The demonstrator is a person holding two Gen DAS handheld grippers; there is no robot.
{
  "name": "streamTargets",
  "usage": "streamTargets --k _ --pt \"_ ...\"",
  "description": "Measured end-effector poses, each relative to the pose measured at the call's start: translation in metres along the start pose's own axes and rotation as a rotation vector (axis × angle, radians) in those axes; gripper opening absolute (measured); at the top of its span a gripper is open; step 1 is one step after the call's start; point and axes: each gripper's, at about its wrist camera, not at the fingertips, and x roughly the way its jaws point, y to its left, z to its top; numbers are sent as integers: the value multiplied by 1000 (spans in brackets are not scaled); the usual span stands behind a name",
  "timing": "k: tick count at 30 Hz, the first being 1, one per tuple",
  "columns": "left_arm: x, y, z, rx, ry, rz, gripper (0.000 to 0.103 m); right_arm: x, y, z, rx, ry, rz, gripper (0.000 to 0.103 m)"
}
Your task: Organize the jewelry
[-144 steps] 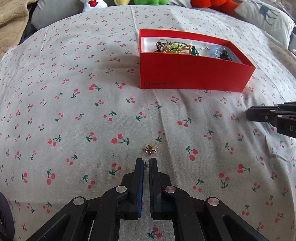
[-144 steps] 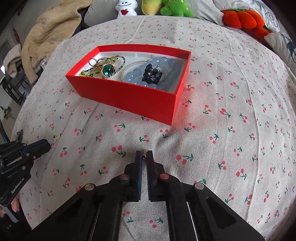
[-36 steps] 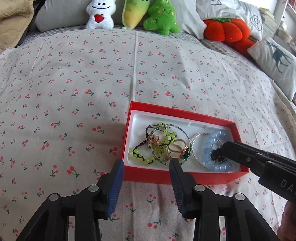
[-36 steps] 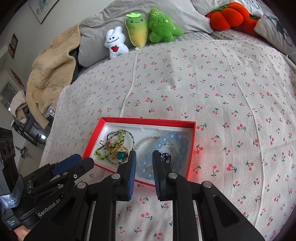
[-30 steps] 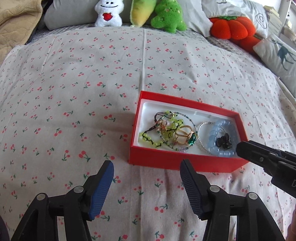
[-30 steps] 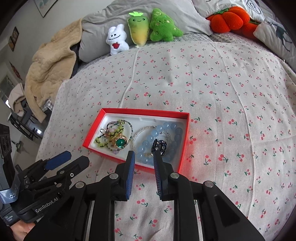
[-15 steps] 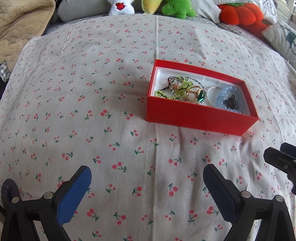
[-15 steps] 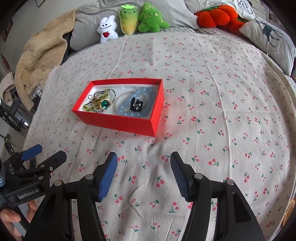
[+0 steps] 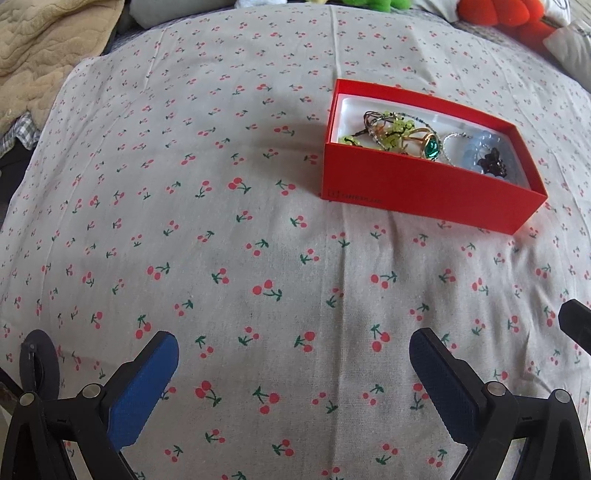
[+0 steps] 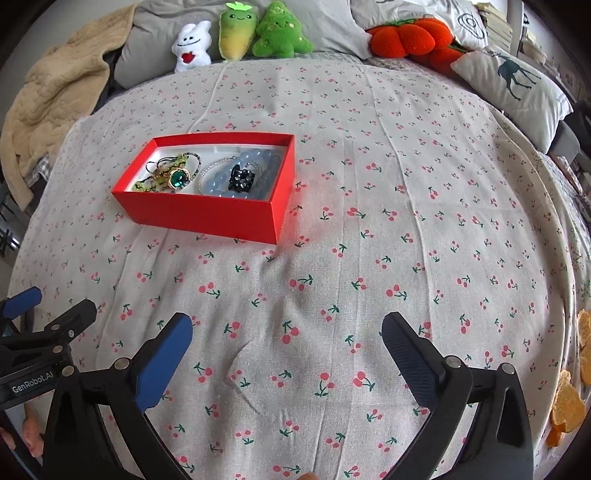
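1. Cherry-print bedsheet (image 9: pixel 258 206) is lying bare beneath us now; both earrings are gone from it.
2. We are holding the left gripper (image 9: pixel 293 356) and right gripper (image 10: pixel 286 338) spread wide, empty, having just opened.
3. Jewelry is sitting in the red box (image 10: pixel 207 214), ahead of us, so the tidying looks finished.

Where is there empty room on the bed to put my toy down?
The cherry-print sheet is bare right of the red box, up to the deer pillow, and also between the box and the plush toys. In front, both open grippers hover. Inside the box, jewelry crowds it.

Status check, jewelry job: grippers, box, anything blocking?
Left gripper and right gripper open, empty. Jewelry inside red box. Cherry sheet ahead unobstructed.
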Motion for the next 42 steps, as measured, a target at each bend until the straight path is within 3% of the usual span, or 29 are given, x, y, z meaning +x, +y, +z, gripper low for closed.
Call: streamTargets --k 42 --pt "1 -5 1 7 -5 -9 102 10 7 -1 -8 25 -35 103"
